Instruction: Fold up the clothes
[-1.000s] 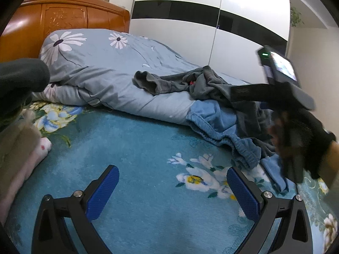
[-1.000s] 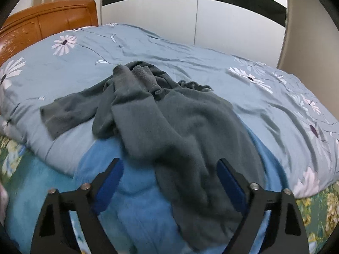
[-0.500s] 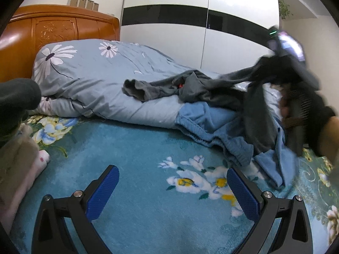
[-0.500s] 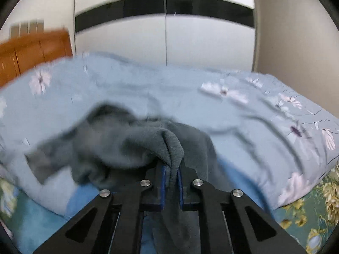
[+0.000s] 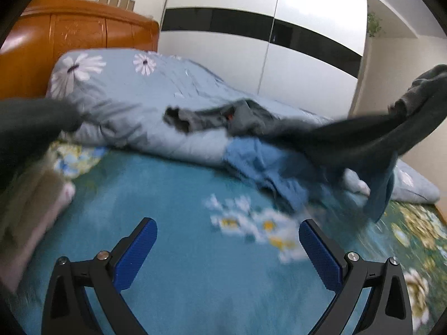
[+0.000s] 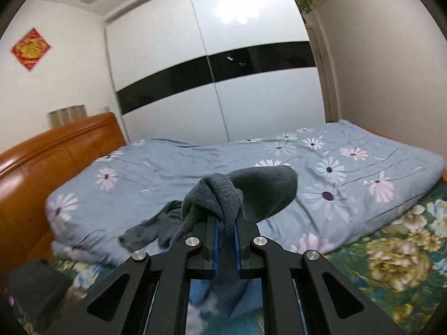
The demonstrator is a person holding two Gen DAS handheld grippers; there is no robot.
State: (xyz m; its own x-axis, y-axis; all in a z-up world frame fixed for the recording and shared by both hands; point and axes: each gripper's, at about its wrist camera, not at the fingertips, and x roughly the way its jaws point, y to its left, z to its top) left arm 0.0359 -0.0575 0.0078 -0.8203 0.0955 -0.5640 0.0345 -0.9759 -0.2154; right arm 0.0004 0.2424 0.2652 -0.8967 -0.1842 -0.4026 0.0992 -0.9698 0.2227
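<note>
In the left wrist view, the left gripper (image 5: 227, 247) hung with its blue pads wide apart and nothing between them, above a teal blanket (image 5: 178, 223) printed with flowers. Beyond it a pale blue quilt (image 5: 120, 106) with daisies lay bunched along the bed, against an orange wooden headboard (image 5: 69, 33). A grey sweater (image 5: 363, 139) stretched from the top of the quilt up toward the right edge of the picture, lifted clear of the bed at that end, one sleeve trailing back over the quilt. A blue garment (image 5: 268, 167) lay crumpled under it, partly on the blanket. At the left edge sat a stack of folded clothes (image 5: 30, 203), blurred. A white wardrobe (image 5: 251, 50) with a black band stood behind the bed. In the right wrist view, the right gripper (image 6: 225, 233) was clamped on a fold of the grey sweater (image 6: 251, 192), the cloth bunched above the pads and hanging down between them. The quilt (image 6: 349, 173) spread out below, the sweater's sleeve lying on it at the left.
</note>
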